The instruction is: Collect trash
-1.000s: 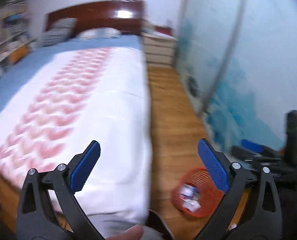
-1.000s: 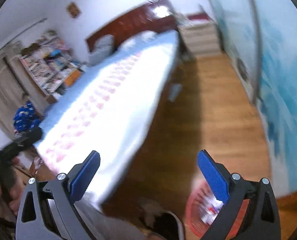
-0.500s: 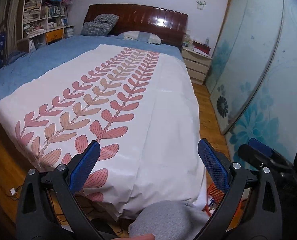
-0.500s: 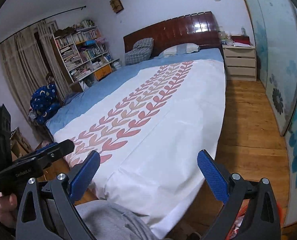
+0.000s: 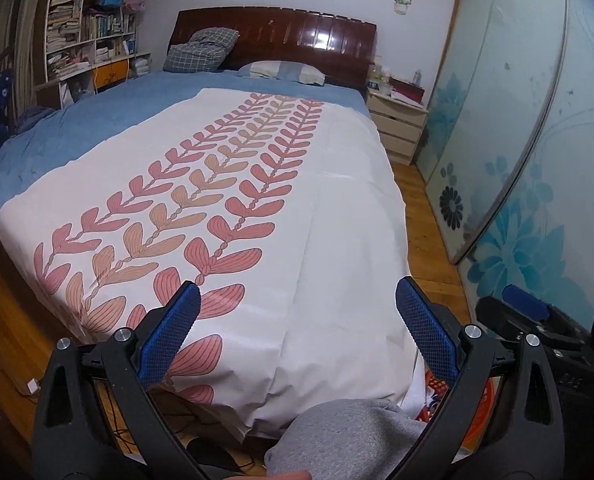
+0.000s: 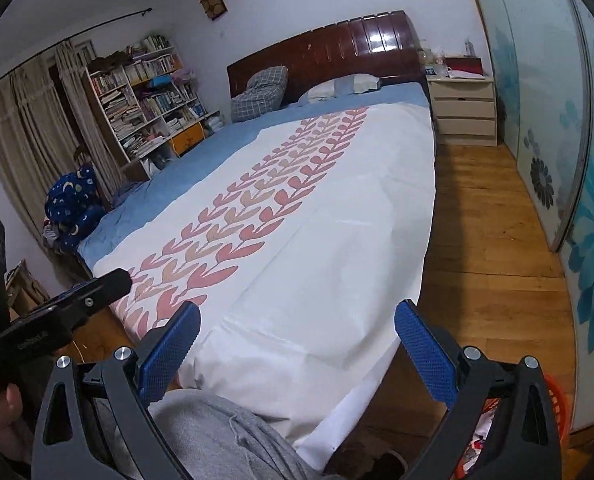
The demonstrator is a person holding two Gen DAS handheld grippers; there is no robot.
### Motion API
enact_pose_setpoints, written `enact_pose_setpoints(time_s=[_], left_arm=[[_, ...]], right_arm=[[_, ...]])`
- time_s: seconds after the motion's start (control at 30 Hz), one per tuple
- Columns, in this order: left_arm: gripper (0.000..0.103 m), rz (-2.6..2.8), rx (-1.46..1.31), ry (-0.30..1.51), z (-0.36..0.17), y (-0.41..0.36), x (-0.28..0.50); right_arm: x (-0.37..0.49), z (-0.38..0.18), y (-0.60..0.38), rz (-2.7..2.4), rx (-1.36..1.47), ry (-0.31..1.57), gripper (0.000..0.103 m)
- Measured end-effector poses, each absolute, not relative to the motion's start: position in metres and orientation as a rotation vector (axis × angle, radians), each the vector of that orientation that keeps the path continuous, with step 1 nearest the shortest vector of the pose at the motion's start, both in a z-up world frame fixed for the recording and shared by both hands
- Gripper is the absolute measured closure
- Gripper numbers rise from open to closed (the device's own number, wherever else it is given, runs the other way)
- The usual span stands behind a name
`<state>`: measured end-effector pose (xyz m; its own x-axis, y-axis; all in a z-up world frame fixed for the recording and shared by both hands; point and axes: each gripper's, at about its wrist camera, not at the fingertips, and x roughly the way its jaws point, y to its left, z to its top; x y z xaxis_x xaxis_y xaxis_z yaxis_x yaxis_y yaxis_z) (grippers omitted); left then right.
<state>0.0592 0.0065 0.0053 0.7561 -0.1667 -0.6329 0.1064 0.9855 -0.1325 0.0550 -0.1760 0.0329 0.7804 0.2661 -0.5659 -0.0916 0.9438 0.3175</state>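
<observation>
Both the left claw [image 5: 297, 328] and right claw [image 6: 297, 344] hang released and empty above the bed's [image 5: 329, 220] foot edge. No trash shows on it, so a reach risks snagging only the duvet [image 6: 317, 240]; the red basket [image 6: 555, 394] sits low, nearly hidden.

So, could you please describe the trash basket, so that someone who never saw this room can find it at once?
Start from the bed with the white leaf-print duvet. Go to its foot corner on the side of the floral glass doors. There, on the wooden floor, stands the orange-red mesh trash basket, partly hidden behind the open right gripper; nothing else low down there has this bright colour.
</observation>
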Motion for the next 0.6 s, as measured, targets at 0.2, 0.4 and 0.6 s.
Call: enact_pose_setpoints(time_s=[0.2, 0.4, 0.6], left_arm=[[0.006, -0.136, -0.09, 0.7, 0.006, 0.005, 0.058], [0.006, -0.128, -0.104, 0.702, 0.006, 0.008, 0.058], [0.006, -0.123, -0.103, 0.707, 0.005, 0.01, 0.059]], right_arm=[[0.047, 0.039, -0.179, 0.206, 0.262, 0.637, 0.007], [0.044, 0.039, -0.176, 0.222, 0.245, 0.639, 0.007], [0.046, 0.037, -0.174, 0.228, 0.238, 0.657, 0.007]])
